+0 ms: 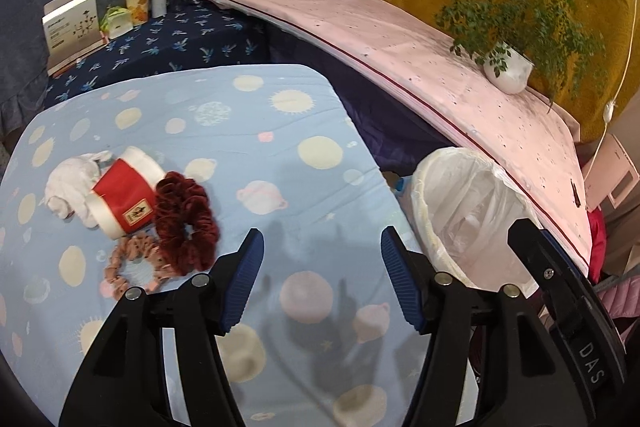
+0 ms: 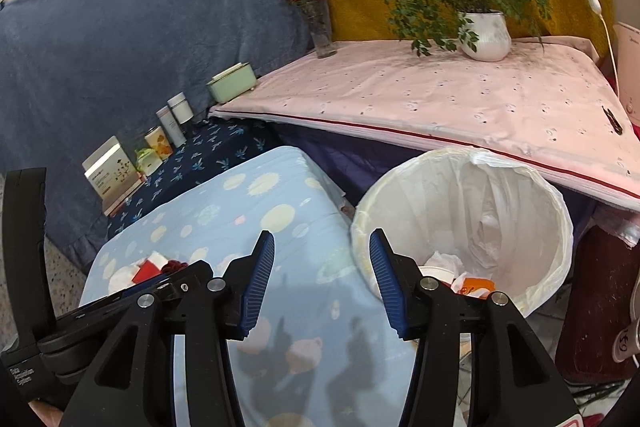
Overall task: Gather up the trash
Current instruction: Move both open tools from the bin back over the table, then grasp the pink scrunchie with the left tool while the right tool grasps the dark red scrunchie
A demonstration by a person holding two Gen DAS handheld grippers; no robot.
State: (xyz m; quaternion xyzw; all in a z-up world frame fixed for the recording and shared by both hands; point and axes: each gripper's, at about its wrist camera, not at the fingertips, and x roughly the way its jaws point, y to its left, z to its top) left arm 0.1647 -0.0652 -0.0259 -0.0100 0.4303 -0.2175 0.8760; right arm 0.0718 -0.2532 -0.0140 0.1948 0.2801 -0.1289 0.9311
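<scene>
A red and white paper cup [image 1: 122,197] lies on its side on the light blue spotted cloth [image 1: 256,155], against a crumpled white tissue [image 1: 72,187]. A dark red scrunchie [image 1: 186,223] and a pink spotted scrunchie [image 1: 134,265] lie beside it. My left gripper [image 1: 322,257] is open and empty, above the cloth to the right of them. My right gripper [image 2: 322,259] is open and empty, at the near rim of the white lined trash bin [image 2: 532,187], which holds crumpled paper and an orange wrapper [image 2: 474,285]. The bin also shows in the left wrist view [image 1: 428,195].
A pink-covered table [image 2: 440,95] stands behind the bin with a potted plant [image 2: 484,35] and a flower vase [image 2: 320,27]. A dark blue shelf [image 1: 180,43] at the back holds several boxes and jars. The right gripper's body [image 1: 560,287] is beside the bin.
</scene>
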